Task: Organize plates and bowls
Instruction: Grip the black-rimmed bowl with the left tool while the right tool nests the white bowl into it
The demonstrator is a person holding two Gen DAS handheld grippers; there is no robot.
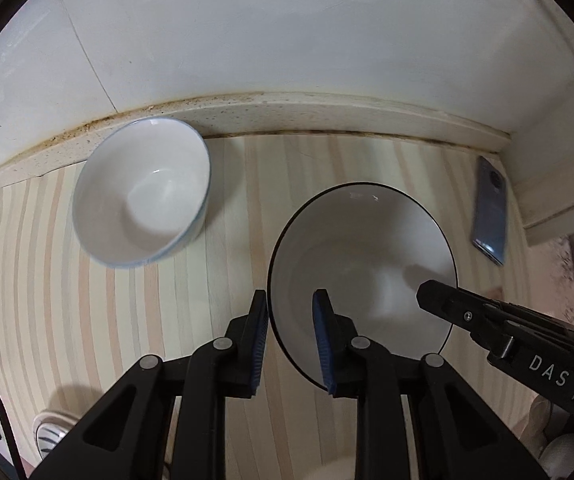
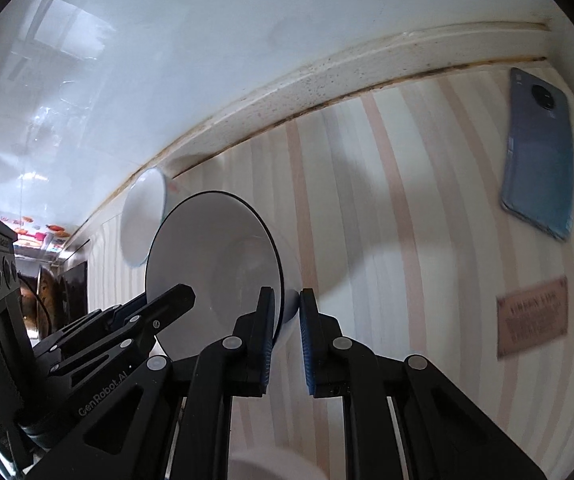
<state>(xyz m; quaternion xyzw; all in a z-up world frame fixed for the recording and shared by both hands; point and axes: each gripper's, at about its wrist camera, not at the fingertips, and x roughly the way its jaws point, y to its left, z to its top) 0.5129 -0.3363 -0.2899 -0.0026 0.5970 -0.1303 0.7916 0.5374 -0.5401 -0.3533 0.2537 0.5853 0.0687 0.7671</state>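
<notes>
A wide white bowl with a thin dark rim (image 1: 367, 248) (image 2: 207, 248) is at the middle of the striped counter (image 1: 227, 220). My right gripper (image 2: 287, 304) is shut on its wall, one finger inside and one outside; in the left wrist view its inner finger (image 1: 431, 292) reaches in from the right. My left gripper (image 1: 291, 308) straddles the near-left rim, open, with a gap between the rim and its inner pad. A deeper white bowl with a blue rim (image 1: 143, 196) (image 2: 143, 220) stands apart at the back left, by the ledge.
A blue-grey phone (image 1: 491, 212) (image 2: 539, 152) lies on the counter at the back right. A brown label card (image 2: 533, 316) lies nearer on the right. A speckled ledge (image 1: 287, 112) and white wall close the back. A white striped item (image 1: 53, 436) sits at the near left.
</notes>
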